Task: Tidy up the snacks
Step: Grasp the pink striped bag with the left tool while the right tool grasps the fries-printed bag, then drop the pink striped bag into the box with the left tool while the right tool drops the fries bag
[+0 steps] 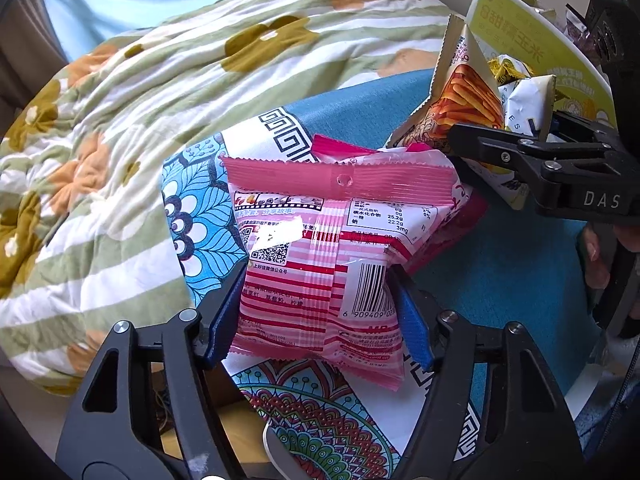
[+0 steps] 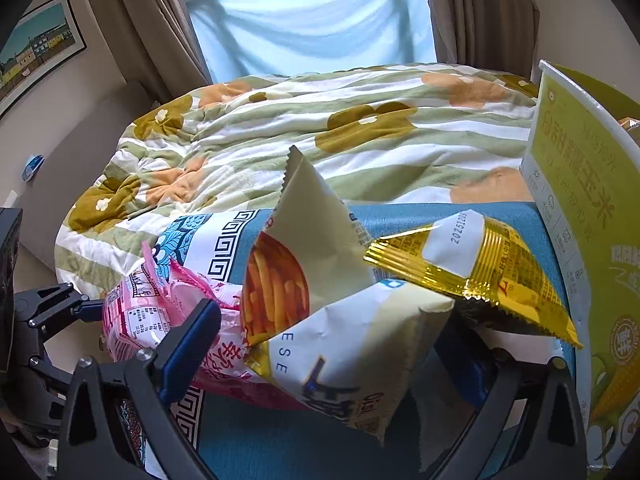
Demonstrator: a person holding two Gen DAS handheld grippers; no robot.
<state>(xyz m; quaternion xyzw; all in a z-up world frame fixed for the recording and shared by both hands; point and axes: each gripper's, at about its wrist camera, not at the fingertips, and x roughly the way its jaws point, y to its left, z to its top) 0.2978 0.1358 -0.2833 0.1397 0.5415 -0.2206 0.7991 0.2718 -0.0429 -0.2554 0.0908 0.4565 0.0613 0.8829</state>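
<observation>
Left wrist view: the left gripper [image 1: 320, 312] has its blue pads pressed on the pink snack packet [image 1: 320, 264], which lies on the patterned cloth [image 1: 320, 416] near the cloth's edge beside the quilt [image 1: 160, 100].

Right wrist view: the right gripper [image 2: 332, 360] stands wide, its jaws flanking the cream chip bag [image 2: 352, 360]; whether they touch it is unclear. A gold packet [image 2: 480, 272] rests against that bag, close to the yellow box [image 2: 580, 220].
</observation>
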